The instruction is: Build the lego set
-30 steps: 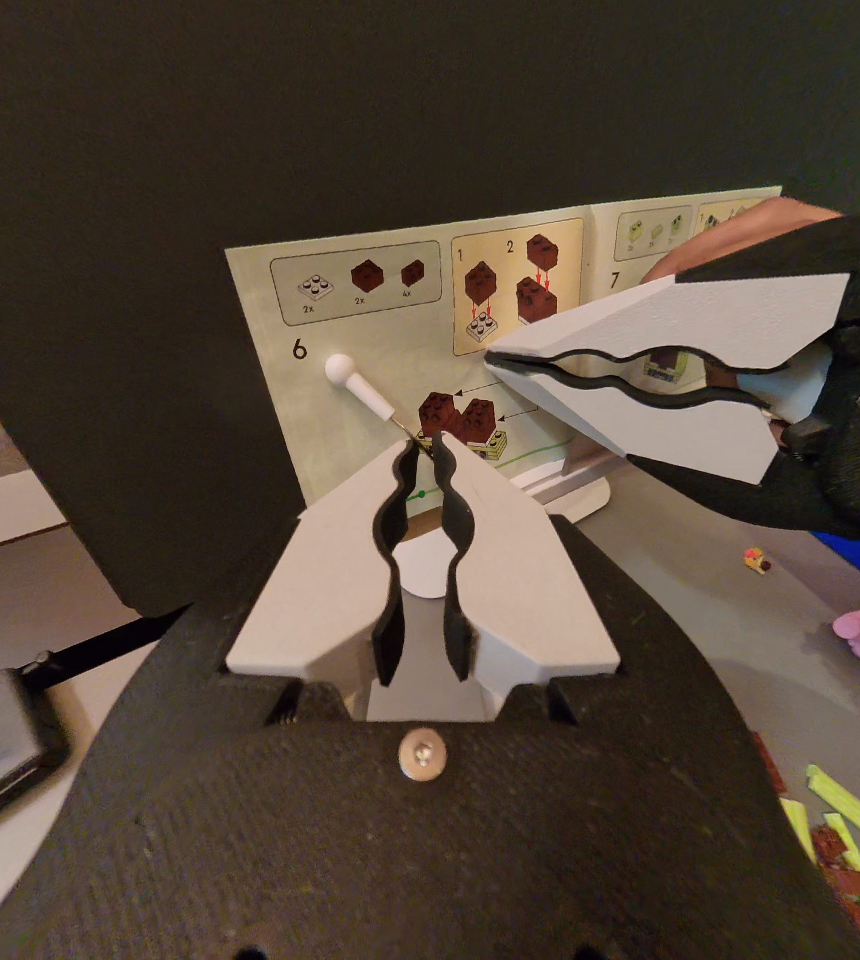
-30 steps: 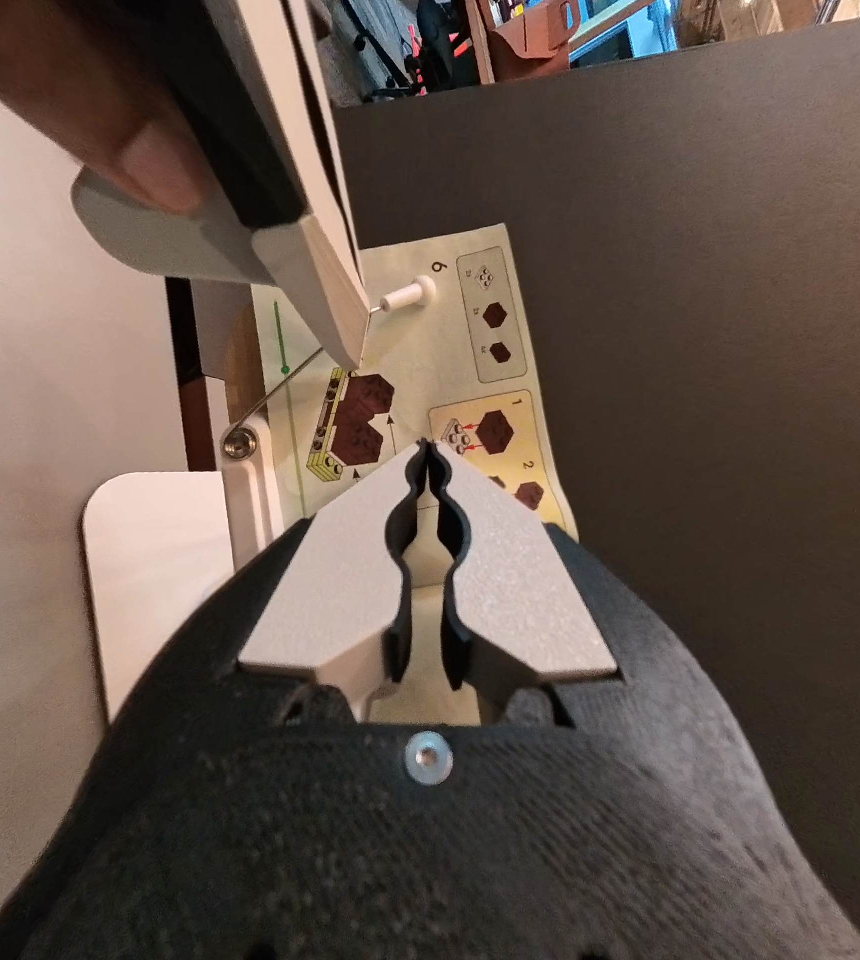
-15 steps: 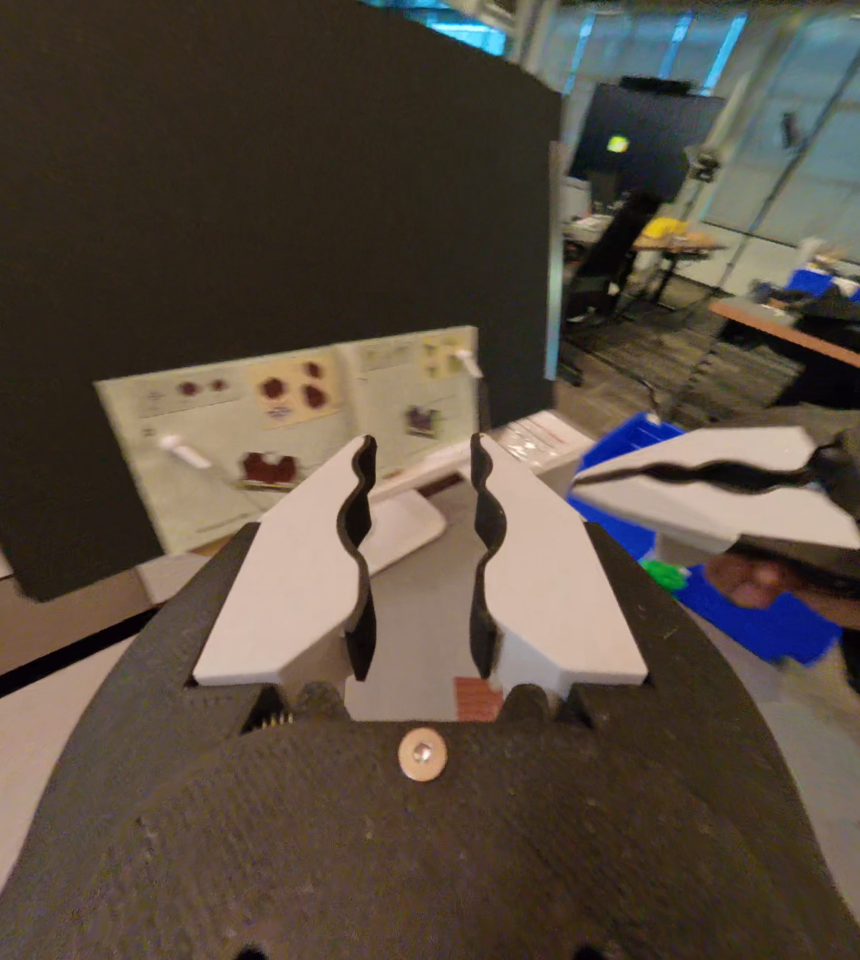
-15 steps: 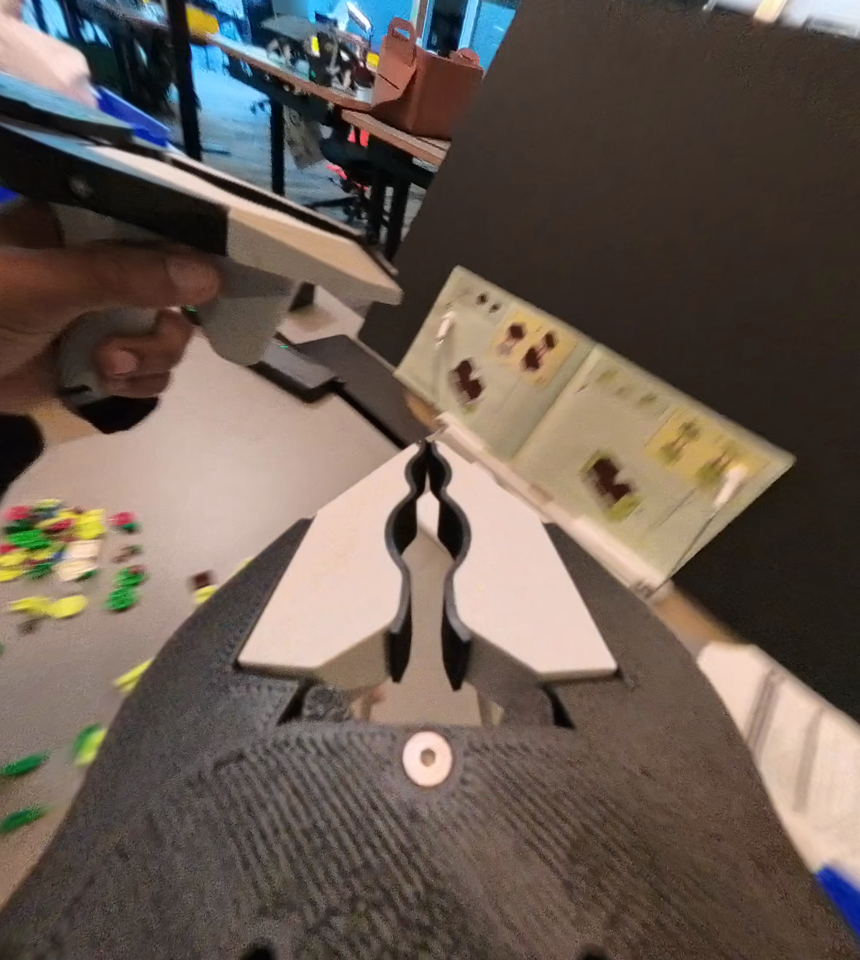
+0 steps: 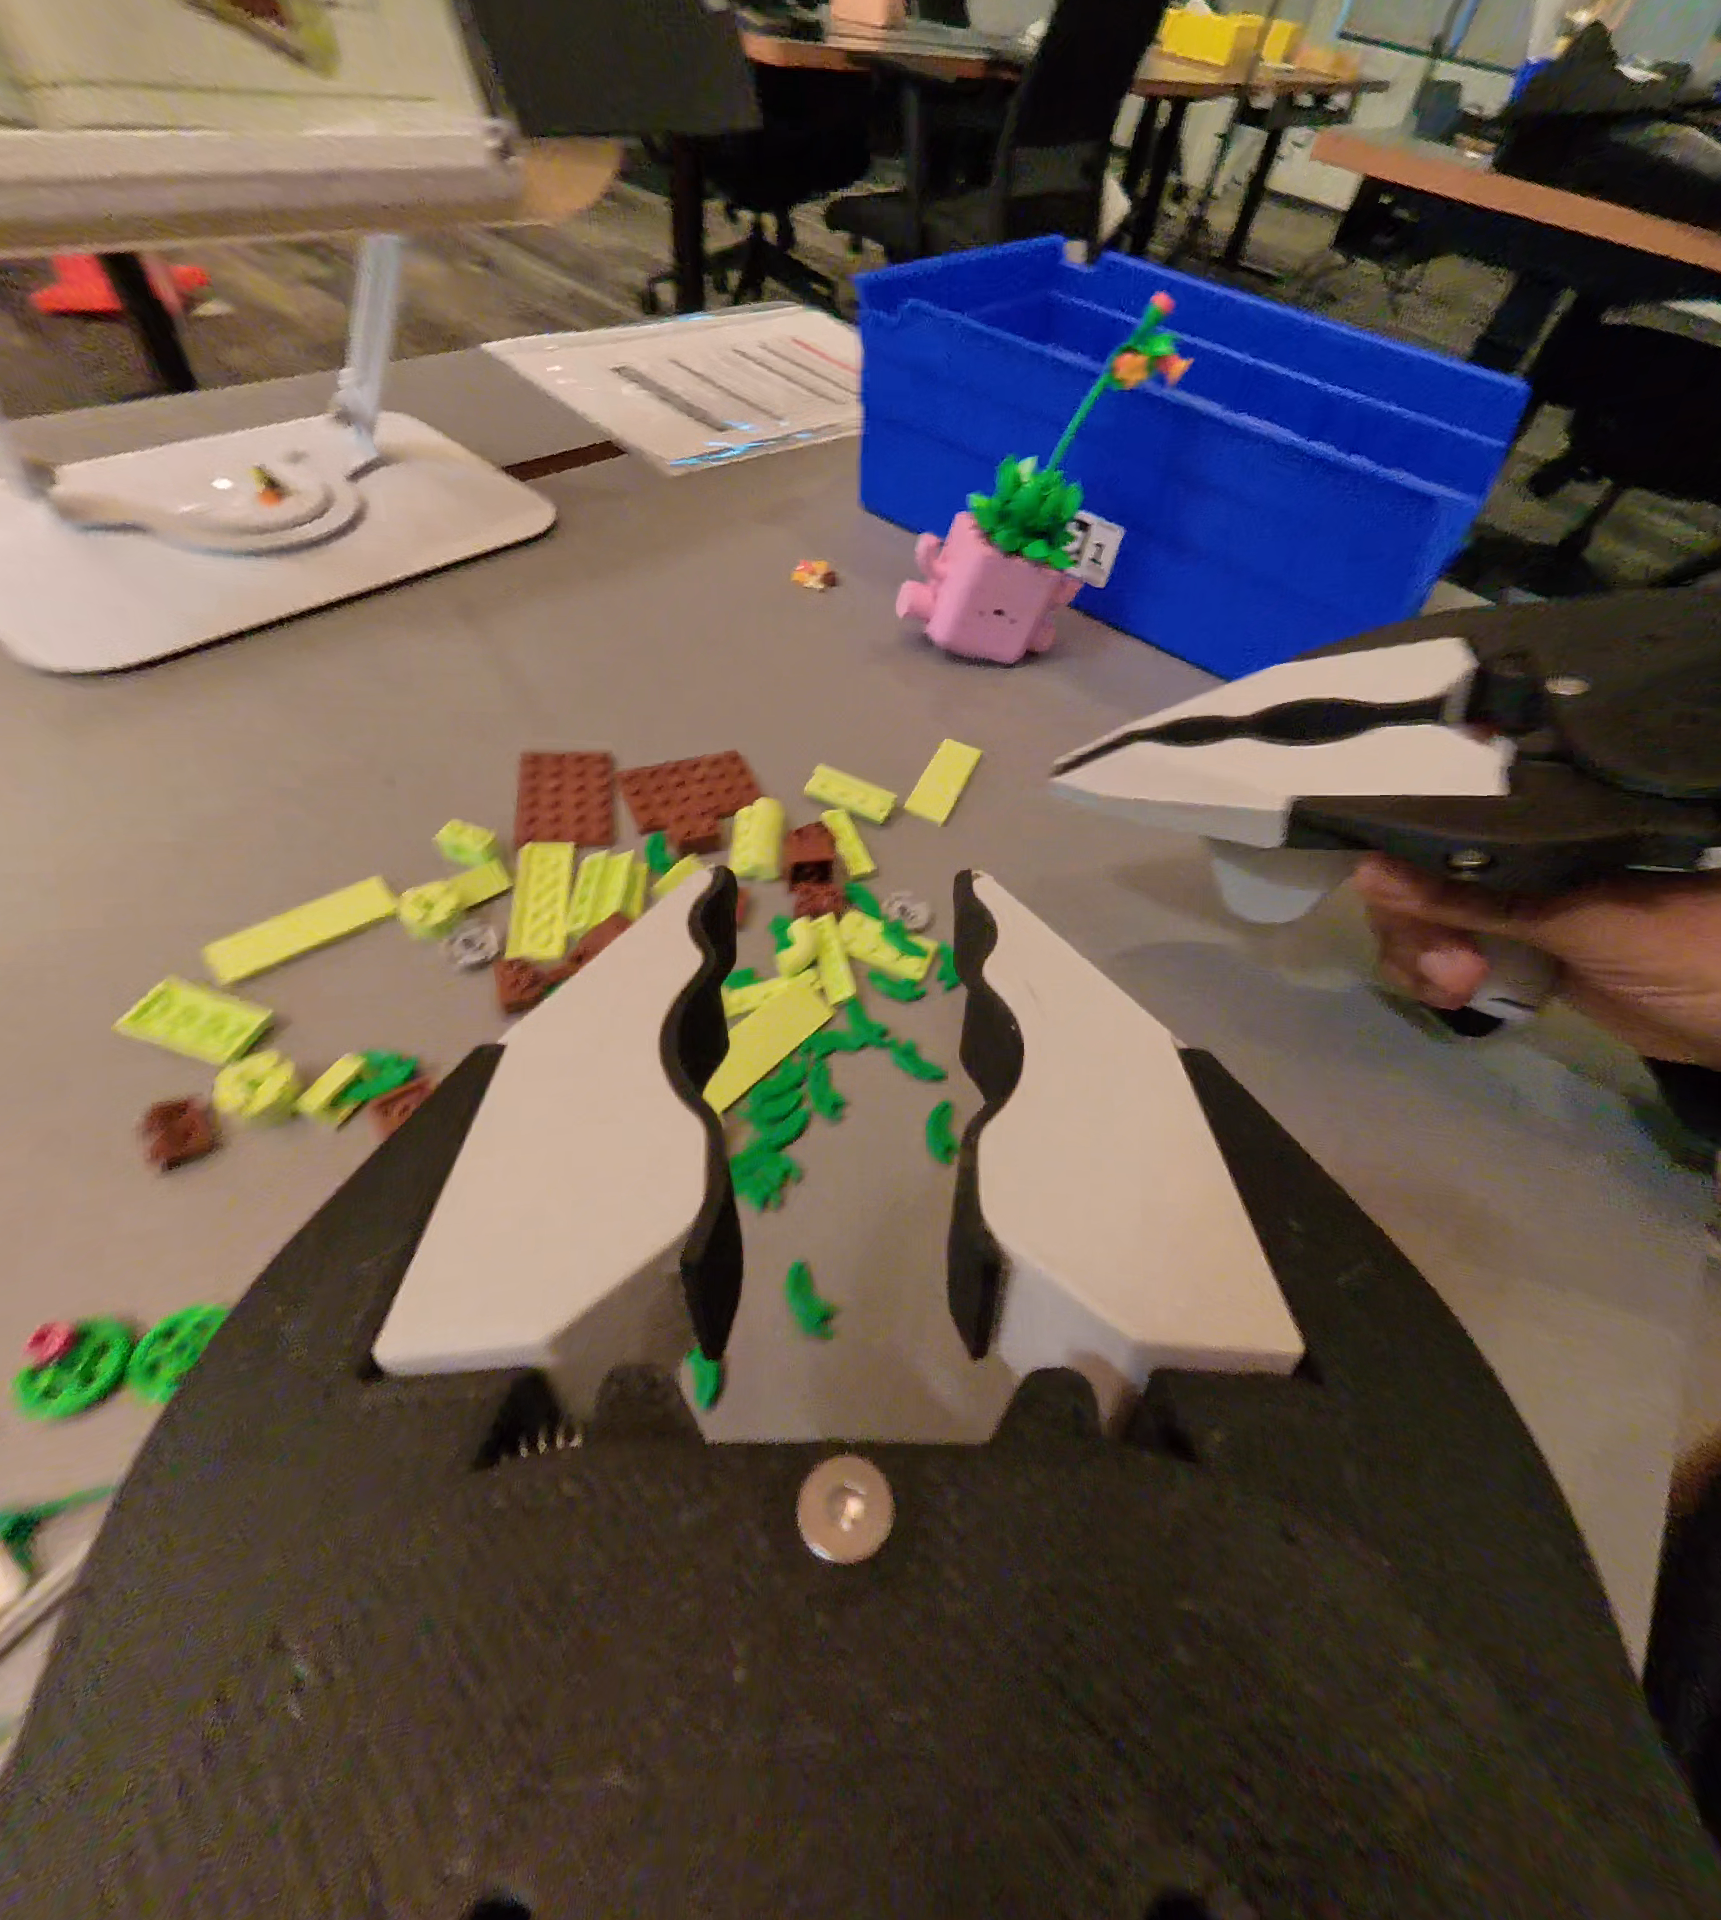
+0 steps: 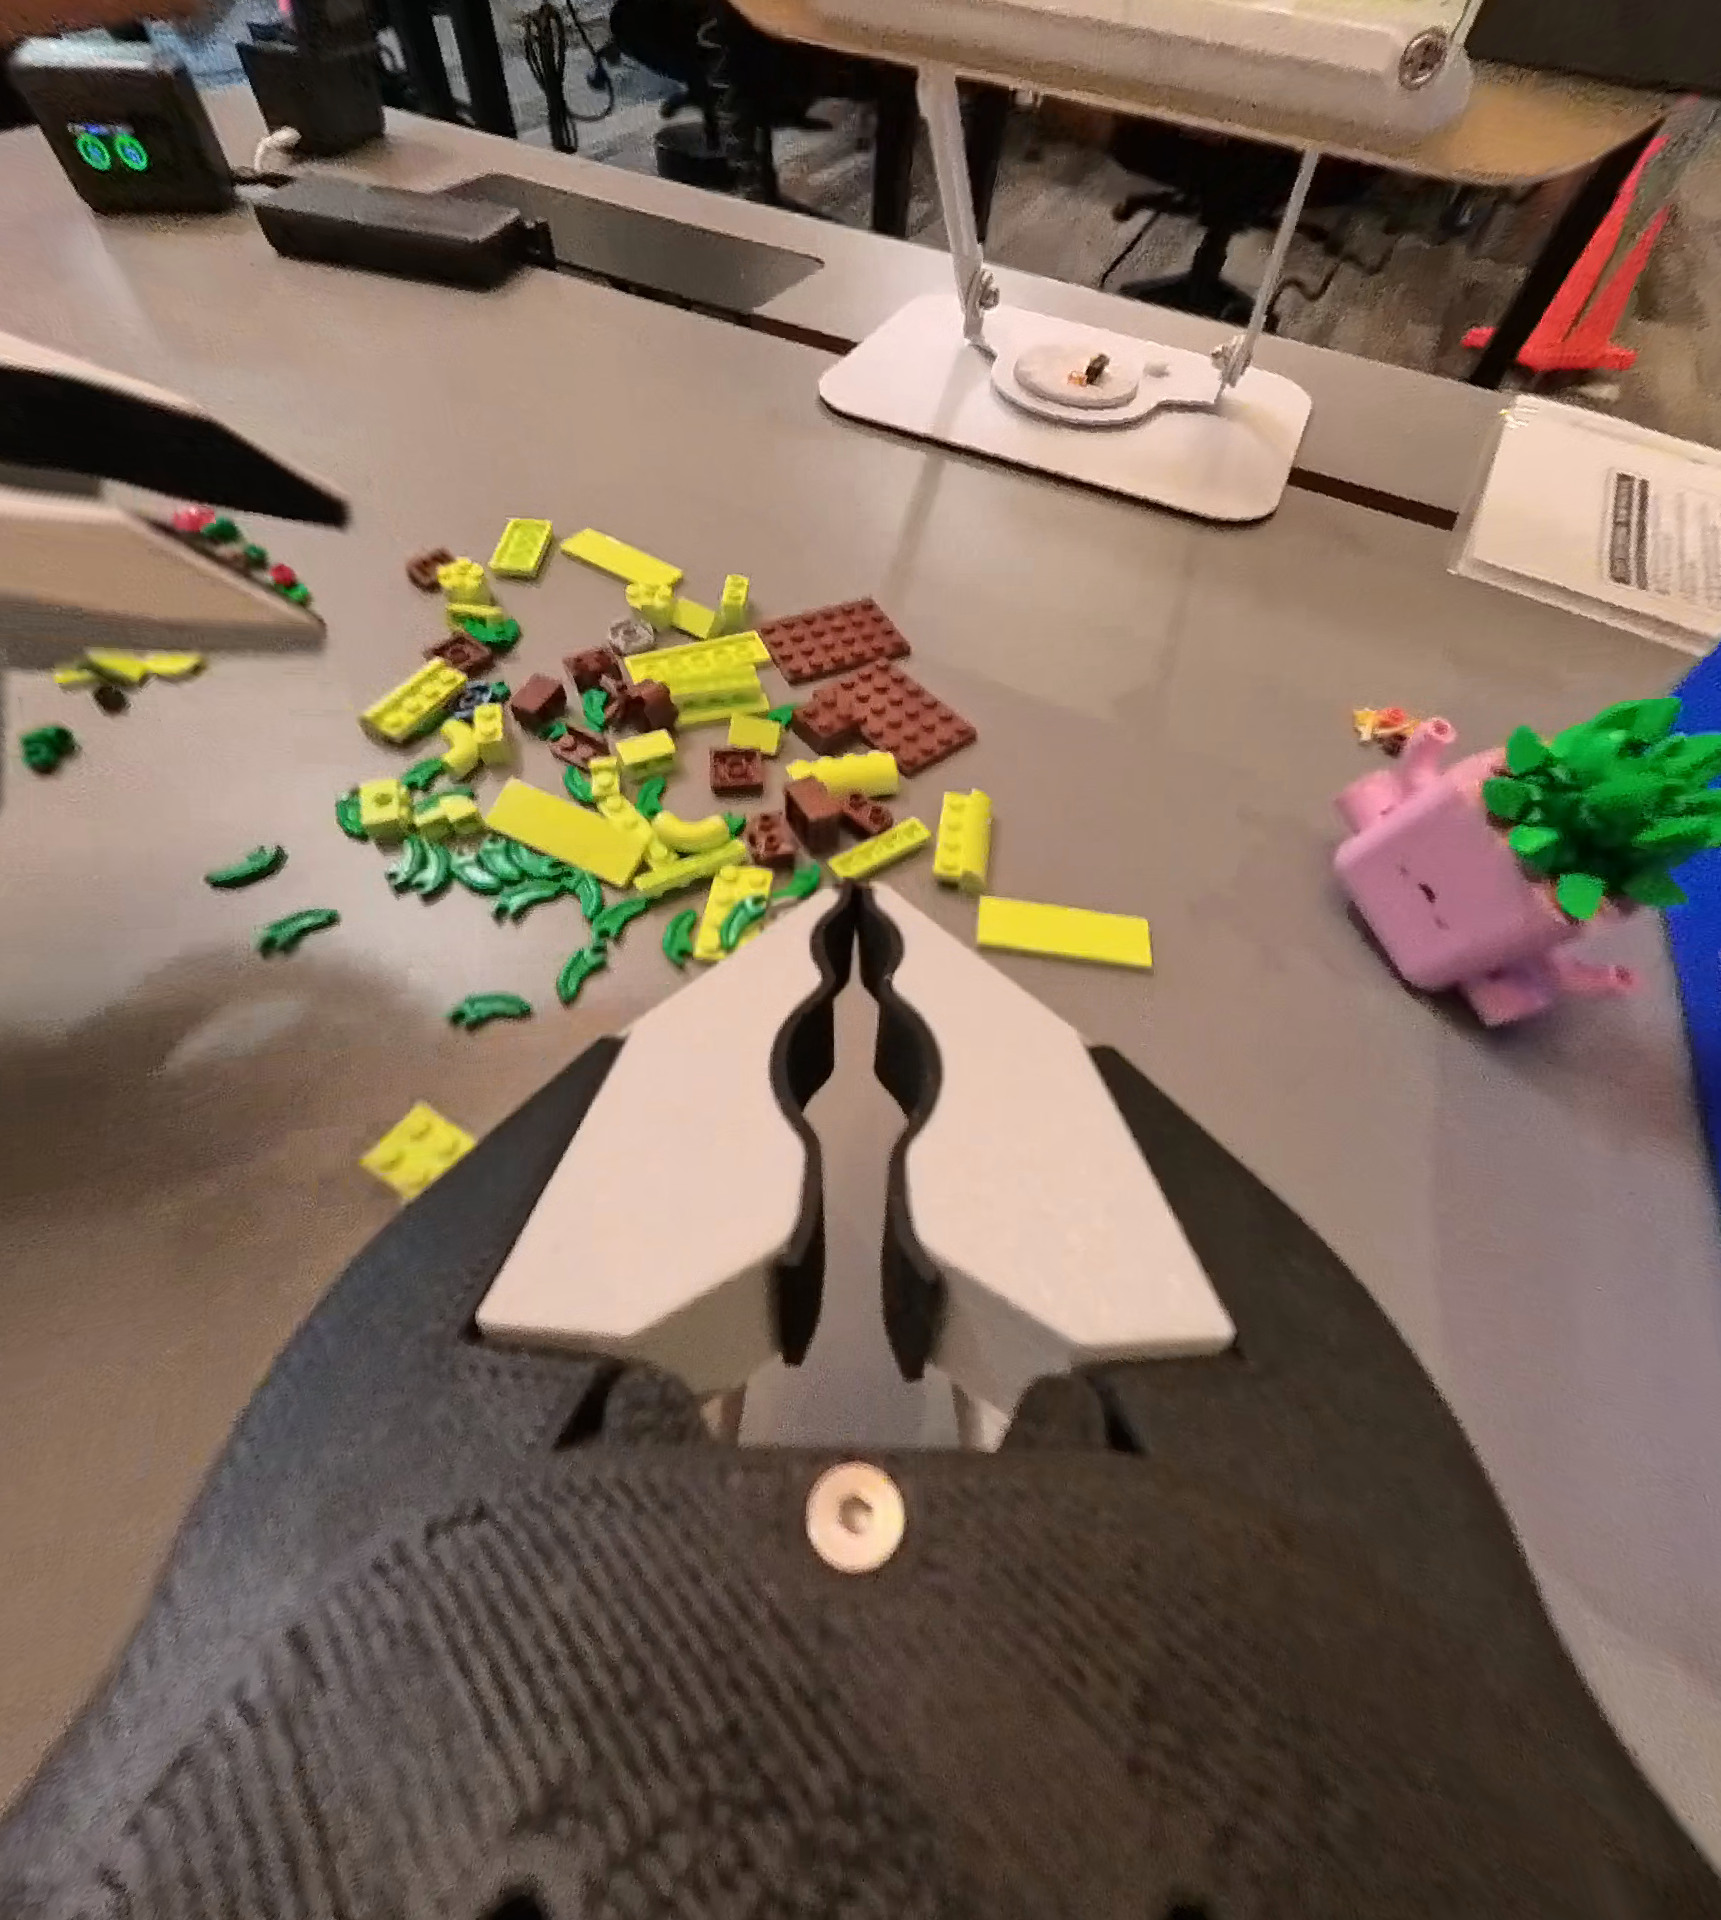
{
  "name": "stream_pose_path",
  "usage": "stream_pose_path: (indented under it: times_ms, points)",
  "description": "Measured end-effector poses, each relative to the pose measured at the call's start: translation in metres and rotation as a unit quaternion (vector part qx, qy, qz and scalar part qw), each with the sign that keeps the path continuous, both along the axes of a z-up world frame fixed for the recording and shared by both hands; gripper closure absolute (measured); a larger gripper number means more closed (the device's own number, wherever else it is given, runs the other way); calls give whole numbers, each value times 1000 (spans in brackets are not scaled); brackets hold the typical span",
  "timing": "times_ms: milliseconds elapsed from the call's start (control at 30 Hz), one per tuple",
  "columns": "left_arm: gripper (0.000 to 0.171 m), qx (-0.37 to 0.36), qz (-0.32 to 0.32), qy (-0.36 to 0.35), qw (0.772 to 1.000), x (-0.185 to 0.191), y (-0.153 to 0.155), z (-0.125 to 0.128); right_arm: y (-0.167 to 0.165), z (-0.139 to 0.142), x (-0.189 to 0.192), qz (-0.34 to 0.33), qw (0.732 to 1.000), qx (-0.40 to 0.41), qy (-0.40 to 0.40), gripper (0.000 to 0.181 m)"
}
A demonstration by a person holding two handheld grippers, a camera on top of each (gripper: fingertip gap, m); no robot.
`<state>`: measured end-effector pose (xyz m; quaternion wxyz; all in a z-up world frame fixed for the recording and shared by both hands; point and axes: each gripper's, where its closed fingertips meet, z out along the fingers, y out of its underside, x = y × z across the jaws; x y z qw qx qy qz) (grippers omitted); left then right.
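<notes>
A pile of loose lego pieces (image 5: 731, 935) lies on the grey table (image 5: 212, 810): lime plates and tiles, green leaf bits, small brown bricks and two brown plates (image 5: 627, 795). The pile also shows in the right wrist view (image 6: 648, 748). My left gripper (image 5: 845, 894) is open and empty, hovering above the near side of the pile. My right gripper (image 6: 854, 896) is shut and empty, its tips just above the pile's near edge. In the left wrist view it (image 5: 1064, 774) is to the right of the pile. A built pink lego pot with a green plant (image 5: 991, 592) stands beyond the pile.
A blue bin (image 5: 1199, 447) stands at the back right behind the pot. The white booklet stand's base (image 5: 212, 530) sits at the back left. A laminated sheet (image 5: 700, 384) lies beside it. A black device with green lights (image 6: 123, 151) is at the table's far corner. The left gripper's tips are roughly 10 centimeters from the right gripper's.
Both grippers have drawn back from the instruction booklet on the stand and swung down over the pile of pieces. The left gripper has opened; the right has stayed shut.
</notes>
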<state>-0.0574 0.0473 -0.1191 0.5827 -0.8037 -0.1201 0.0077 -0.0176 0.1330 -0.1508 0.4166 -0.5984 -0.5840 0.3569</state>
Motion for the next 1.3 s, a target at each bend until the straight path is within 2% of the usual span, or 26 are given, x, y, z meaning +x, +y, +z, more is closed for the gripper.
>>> stream_pose_path:
  times_ms: [200, 300, 400, 467, 533, 567, 633, 733, 900, 1000, 1067, 1167, 1300]
  points:
    - [145, 50, 68, 10, 996, -47, -63, 7, -37, 7, 20, 27, 1000, -5, 9, 181]
    - [171, 58, 97, 16, 993, -70, -100, 9, -63, 15, 13, 44, 999, -26, 8, 174]
    - [171, 52, 142, 17, 988, -97, -127, 2, -89, 20, 0, 52, 998, -43, 10, 171]
    - [171, 57, 153, -25, 986, -105, -133, -6, -110, 17, -9, 66, 996, -59, 4, 167]
    - [171, 60, 129, -77, 987, -100, -129, -10, -134, 11, -17, 92, 992, -87, -10, 162]
    - [171, 52, 119, -88, 988, -98, -128, -13, -146, 9, -21, 110, 988, -109, -16, 158]
    - [171, 31, 146, -76, 986, -107, -135, -20, -159, 9, -25, 136, 983, -124, -24, 153]
    - [171, 29, 169, -64, 983, -115, -141, -20, -138, 17, -29, 119, 990, -80, -9, 154]
    - [171, 63, 109, -81, 989, -92, -121, -13, -63, 27, -16, 57, 995, -73, 28, 150]
    - [171, 54, 88, -45, 994, -79, -108, -11, -20, 22, -3, 23, 996, -75, 41, 145]
    - [171, 42, 86, -17, 995, -74, -101, -11, 0, 9, 7, 7, 997, -74, 30, 144]
    - [171, 62, 83, -12, 995, -67, -80, -5, 8, -12, 15, 16, 996, -91, 3, 146]
    - [171, 33, 73, -28, 996, -61, -45, -12, -4, -15, 5, 74, 991, -111, -12, 156]
